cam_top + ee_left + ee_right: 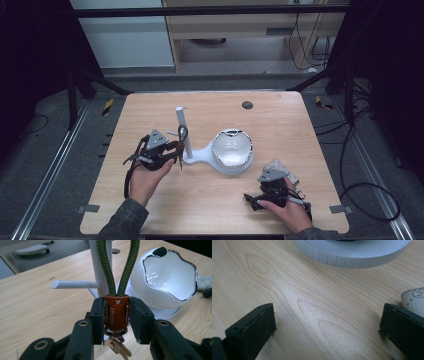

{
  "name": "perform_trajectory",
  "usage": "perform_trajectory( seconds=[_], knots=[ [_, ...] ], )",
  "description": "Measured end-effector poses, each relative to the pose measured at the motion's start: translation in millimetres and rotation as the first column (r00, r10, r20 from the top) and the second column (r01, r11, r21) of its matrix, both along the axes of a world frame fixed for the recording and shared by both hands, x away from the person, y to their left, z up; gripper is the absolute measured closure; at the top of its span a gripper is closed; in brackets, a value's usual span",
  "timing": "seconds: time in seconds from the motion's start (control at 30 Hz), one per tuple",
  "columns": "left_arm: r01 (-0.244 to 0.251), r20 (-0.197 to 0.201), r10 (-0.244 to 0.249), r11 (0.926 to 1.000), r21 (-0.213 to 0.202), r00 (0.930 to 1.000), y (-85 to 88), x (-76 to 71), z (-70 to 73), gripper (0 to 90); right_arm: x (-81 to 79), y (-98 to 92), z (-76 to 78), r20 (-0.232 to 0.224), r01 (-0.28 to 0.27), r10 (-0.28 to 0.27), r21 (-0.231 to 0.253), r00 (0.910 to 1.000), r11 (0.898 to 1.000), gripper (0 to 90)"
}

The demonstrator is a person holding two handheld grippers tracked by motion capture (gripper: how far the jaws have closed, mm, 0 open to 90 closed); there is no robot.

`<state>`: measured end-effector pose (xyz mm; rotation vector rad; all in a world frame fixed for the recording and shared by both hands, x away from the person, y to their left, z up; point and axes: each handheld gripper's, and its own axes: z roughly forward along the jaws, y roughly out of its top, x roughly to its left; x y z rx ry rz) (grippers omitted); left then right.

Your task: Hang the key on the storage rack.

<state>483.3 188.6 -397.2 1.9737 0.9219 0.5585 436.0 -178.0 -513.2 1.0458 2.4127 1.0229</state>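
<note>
My left gripper (117, 315) is shut on the orange leather tab of a keychain (116, 312). Its green cord loop (118, 265) runs up in front of the white post (98, 270) of a stand, and small keys (118, 347) dangle below the jaws. In the high view the left gripper (176, 154) sits just left of the white post (182, 131). The stand's base joins a white bowl (231, 151) with a chrome rim. My right gripper (327, 332) is open over bare wood, low at the table's front right (252, 200).
A short white peg (75, 284) sticks out sideways from the post. A pale patterned object (414, 300) lies beside the right gripper's jaw. A dark round hole (247, 105) marks the table's (210, 200) far side. Cables lie on the floor at the right.
</note>
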Motion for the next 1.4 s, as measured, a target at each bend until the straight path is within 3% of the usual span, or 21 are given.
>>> perform_trajectory(
  seconds=[0.27, 0.5, 0.7, 0.9, 1.1, 1.2, 1.37, 1.4],
  knots=[
    [-0.029, -0.019, 0.029, 0.9993, 0.022, 0.9994, 7.8, -0.8, -14.7, 42.4, 0.0, 0.0, 0.0, 0.0, 0.0, 0.0, 0.0, 1.0, 1.0, 0.2],
    [-0.087, -0.005, 0.087, 0.9946, 0.057, 0.9962, 24.6, -4.6, -42.8, 24.5, -0.1, 0.1, 0.0, -0.001, 0.001, -0.001, 0.001, 1.0, 1.0, 0.2],
    [-0.127, -0.02, 0.129, 0.9886, 0.08, 0.9914, 45.2, -3.2, -70.8, 18.6, -0.3, -0.3, 0.1, -0.002, 0.008, -0.008, 0.0, 1.0, 1.0, 0.2],
    [-0.148, -0.038, 0.152, 0.9846, 0.093, 0.9876, 57.9, 1.9, -78.8, 15.5, 0.0, -0.4, 0.0, -0.002, 0.013, -0.013, 0.0, 0.9999, 1.0, 0.2],
    [-0.16, -0.093, 0.168, 0.9833, 0.086, 0.9814, 64.2, 7.0, -87.8, 12.6, 0.0, -0.5, 0.1, -0.001, 0.015, -0.015, 0.0, 0.9999, 1.0, 0.6],
    [-0.144, -0.127, 0.158, 0.983, 0.114, 0.9792, 63.4, 9.8, -94.0, 9.9, 0.0, -1.8, 1.6, -0.003, 0.009, -0.009, -0.006, 1.0, 1.0, 4.2],
    [-0.13, -0.19, 0.159, 0.9791, 0.157, 0.9689, 58.4, 12.4, -105.3, 7.9, -3.1, -7.8, 11.7, 0.057, 0.007, -0.007, 0.007, 0.9984, 1.0, 5.9],
    [-0.117, -0.193, 0.145, 0.9818, 0.149, 0.9703, 57.5, 12.2, -107.1, 7.1, -4.2, -9.6, 13.8, 0.065, 0.009, -0.01, 0.005, 0.9978, 1.0, 6.0]
  ],
)
